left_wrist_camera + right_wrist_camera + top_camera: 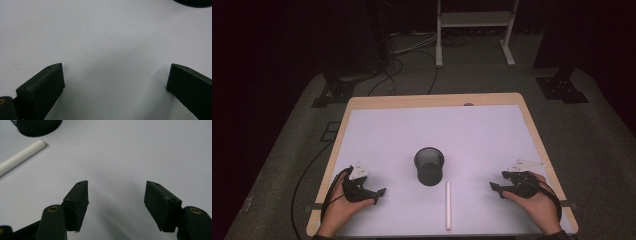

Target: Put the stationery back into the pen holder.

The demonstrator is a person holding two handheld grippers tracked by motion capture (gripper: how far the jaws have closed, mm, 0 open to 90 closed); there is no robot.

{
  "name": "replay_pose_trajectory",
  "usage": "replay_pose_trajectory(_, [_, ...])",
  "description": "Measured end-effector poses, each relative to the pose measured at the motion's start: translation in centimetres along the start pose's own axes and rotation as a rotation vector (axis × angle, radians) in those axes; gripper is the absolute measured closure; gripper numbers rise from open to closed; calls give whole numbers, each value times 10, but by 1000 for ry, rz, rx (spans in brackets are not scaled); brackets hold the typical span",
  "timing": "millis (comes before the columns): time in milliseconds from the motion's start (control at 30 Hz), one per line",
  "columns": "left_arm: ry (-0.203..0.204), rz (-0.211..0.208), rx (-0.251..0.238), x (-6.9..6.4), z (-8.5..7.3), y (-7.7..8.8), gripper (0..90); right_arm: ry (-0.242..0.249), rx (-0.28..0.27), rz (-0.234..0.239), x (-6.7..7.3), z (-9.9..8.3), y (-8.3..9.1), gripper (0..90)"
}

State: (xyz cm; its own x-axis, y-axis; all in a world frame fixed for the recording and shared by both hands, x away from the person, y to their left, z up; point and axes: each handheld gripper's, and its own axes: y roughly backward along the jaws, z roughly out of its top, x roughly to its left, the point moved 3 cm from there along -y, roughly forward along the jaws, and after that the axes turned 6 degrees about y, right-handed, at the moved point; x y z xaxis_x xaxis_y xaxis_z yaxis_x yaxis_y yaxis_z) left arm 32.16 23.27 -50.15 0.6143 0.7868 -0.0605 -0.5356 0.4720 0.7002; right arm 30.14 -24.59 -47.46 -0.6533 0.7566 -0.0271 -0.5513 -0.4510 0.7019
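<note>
With both sets of jaws standing open and empty, we should bring the right gripper (498, 188) squarely across the white stick (448, 205) lying beside the mesh cup (429, 166) before closing.

The high view is dim at its edges: the floor and room beyond the table (532, 130) sink into near black, while the white sheet (437, 135) catches soft overhead light with a faint violet cast. The picture is low in detail and slightly soft. In both gripper views the sheet is evenly bright, without glare; broad, blurred grey shadows spread between the dark jaws, whose near parts are out of focus and almost featureless
</note>
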Motion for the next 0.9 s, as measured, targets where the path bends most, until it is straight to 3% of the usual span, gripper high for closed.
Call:
replay_pose_trajectory(567, [1,-2,1,0,0,0,3,65,-11,106,45,37,-26,383])
replay_pose_trajectory(900, [3,-3,0,0,0,0,3,96,-17,145,65,51,-40,399])
